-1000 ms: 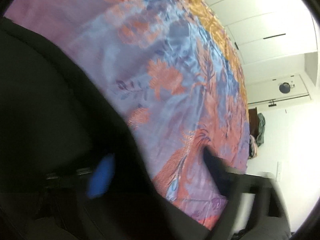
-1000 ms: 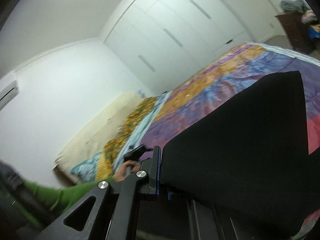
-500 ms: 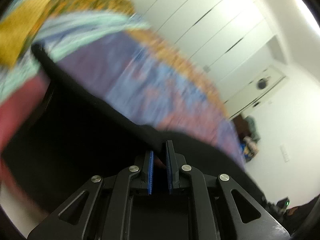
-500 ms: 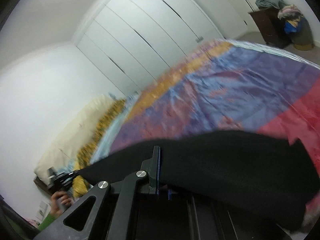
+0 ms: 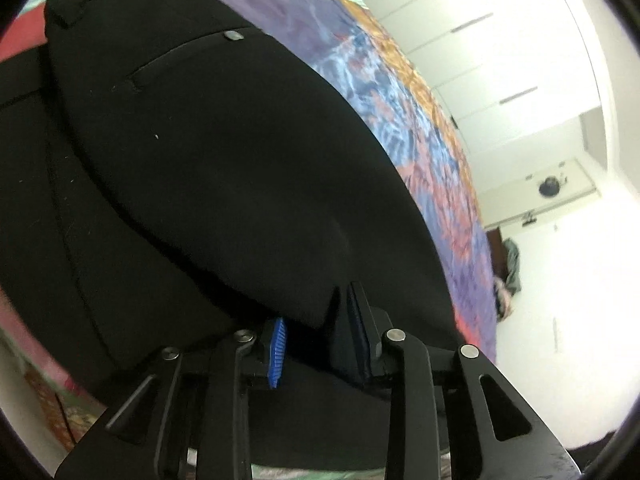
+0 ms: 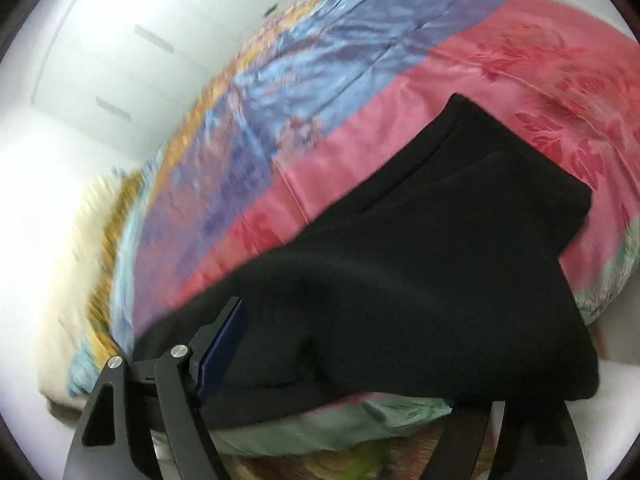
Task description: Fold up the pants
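Note:
Black pants (image 5: 208,168) lie folded on the colourful bedspread (image 5: 404,92), a back pocket with a button (image 5: 232,35) facing up. In the left wrist view my left gripper (image 5: 316,332) stands open, its blue-padded fingers (image 5: 277,342) apart with a pants edge draped between them. In the right wrist view the pants (image 6: 420,272) lie over the bed's near edge on the pink band (image 6: 520,80). My right gripper (image 6: 344,344) is open; the left finger (image 6: 224,340) shows, the right one is under the cloth.
White wardrobe doors (image 5: 492,60) line the far wall. A dark dresser with piled clothes (image 5: 508,264) stands past the bed's end. A cream headboard (image 6: 60,240) is at the left in the right wrist view. The floor shows below the bed edge (image 6: 360,460).
Both grippers came down to the bed with the pants and the raised half now lies flat over the other. The left jaws, shut on the cloth half a second ago, have opened.

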`<control>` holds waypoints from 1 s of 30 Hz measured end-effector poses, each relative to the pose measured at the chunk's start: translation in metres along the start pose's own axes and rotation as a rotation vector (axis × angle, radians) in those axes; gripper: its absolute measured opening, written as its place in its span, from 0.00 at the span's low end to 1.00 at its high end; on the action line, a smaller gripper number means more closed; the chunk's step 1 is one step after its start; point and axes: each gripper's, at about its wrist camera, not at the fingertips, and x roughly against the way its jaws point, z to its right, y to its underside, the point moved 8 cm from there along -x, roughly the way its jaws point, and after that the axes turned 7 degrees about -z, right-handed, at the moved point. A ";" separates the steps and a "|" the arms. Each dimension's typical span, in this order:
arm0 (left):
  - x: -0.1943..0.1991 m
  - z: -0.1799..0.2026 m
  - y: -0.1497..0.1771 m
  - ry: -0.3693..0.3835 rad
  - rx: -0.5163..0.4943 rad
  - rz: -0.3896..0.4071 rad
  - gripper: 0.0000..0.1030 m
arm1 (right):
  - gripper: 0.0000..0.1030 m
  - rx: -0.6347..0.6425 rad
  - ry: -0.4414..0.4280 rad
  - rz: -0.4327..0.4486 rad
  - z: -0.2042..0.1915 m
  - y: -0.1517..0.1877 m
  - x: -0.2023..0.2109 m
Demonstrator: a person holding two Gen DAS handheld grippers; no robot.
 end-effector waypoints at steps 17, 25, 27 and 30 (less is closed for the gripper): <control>0.074 0.058 -0.018 0.074 -0.169 0.092 0.09 | 0.04 0.208 0.079 0.162 -0.043 -0.090 0.056; 0.029 -0.027 0.032 -0.078 -0.028 -0.054 0.09 | 0.10 -0.015 0.251 -0.064 0.057 -0.065 0.004; 0.030 -0.022 0.033 -0.086 -0.054 -0.050 0.09 | 0.28 -0.018 0.218 -0.054 0.057 -0.067 0.013; 0.029 -0.023 0.032 -0.082 -0.056 -0.047 0.09 | 0.50 -0.015 0.176 -0.041 0.056 -0.066 0.025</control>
